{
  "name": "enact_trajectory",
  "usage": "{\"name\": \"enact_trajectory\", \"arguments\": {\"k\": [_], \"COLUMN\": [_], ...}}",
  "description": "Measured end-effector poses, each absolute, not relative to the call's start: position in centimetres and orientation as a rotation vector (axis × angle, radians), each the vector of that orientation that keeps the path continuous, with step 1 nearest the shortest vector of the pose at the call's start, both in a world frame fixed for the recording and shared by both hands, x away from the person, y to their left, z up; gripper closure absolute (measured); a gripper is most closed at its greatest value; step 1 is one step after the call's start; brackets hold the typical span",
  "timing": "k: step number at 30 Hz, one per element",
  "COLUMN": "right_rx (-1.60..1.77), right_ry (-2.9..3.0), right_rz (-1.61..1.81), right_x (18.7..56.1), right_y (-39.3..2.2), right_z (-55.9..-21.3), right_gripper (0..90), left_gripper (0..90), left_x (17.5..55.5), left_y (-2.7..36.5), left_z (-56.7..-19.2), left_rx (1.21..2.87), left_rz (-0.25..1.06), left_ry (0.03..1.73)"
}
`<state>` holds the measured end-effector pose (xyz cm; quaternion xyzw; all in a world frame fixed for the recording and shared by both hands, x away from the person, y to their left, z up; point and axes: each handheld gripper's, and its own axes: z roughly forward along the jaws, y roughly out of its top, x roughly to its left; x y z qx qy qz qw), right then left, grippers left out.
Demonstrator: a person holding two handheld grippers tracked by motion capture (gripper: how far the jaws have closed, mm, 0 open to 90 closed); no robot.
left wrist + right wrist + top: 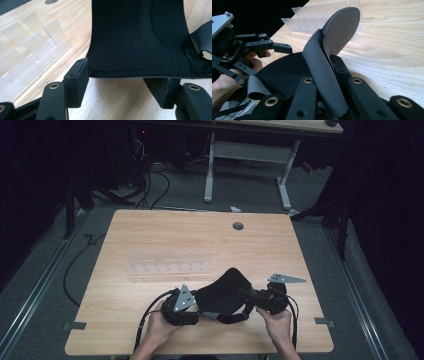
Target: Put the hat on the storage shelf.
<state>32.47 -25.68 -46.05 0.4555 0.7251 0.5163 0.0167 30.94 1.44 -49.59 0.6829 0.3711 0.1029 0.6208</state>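
Note:
A black padded fabric piece (225,292) with a strap lies near the table's front edge, stretched between the two grippers. My right gripper (250,296) comes at it from the right. In the right gripper view this gripper (324,75) is shut on a strip of the fabric (322,65), and a rounded flap stands up above the jaws. My left gripper (200,304) is at the fabric's left end. In its own view the left gripper (117,87) is open, with the fabric's (137,37) lower edge lying across the gap between the pads (76,81), not pinched.
A clear acrylic slotted rack (167,262) lies on the wooden table (150,230) just beyond the fabric; it also appears as the rack (30,45) and the rack (324,12). A round cable hole (238,226) sits near the far edge. Another desk and cables stand on the floor beyond.

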Motion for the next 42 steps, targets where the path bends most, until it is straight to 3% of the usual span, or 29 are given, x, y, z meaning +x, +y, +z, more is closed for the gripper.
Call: {"name": "enact_trajectory", "arguments": {"k": [21, 24, 33, 38, 40, 42], "right_rx": [1.401, 1.392, 1.424, 1.429, 1.423, 1.417], "right_ry": [2.262, 2.255, 2.242, 2.217, 2.201, 2.196], "right_rz": [1.695, 1.711, 1.692, 1.699, 1.706, 1.706], "right_x": [32.6, 32.9, 33.5, 33.7, 33.7, 33.7], "right_y": [-24.5, -24.7, -25.1, -25.5, -25.8, -26.0], "right_z": [-45.6, -45.5, -46.0, -46.1, -46.0, -46.0], "right_gripper": [83.0, 80.7, 77.7, 70.8, 60.2, 57.5], "left_gripper": [52.4, 64.9, 81.1, 86.3, 86.5, 86.5], "left_x": [30.8, 30.4, 30.3, 29.9, 29.9, 30.0], "left_y": [0.6, 0.7, 0.7, 0.5, 0.5, 0.6], "left_z": [-48.6, -48.1, -47.6, -47.5, -47.7, -47.6], "left_rx": [1.589, 1.589, 1.640, 1.654, 1.669, 1.656], "left_rz": [0.207, 0.141, 0.061, 0.002, -0.012, -0.014], "left_ry": [0.832, 0.805, 0.770, 0.737, 0.731, 0.740]}}
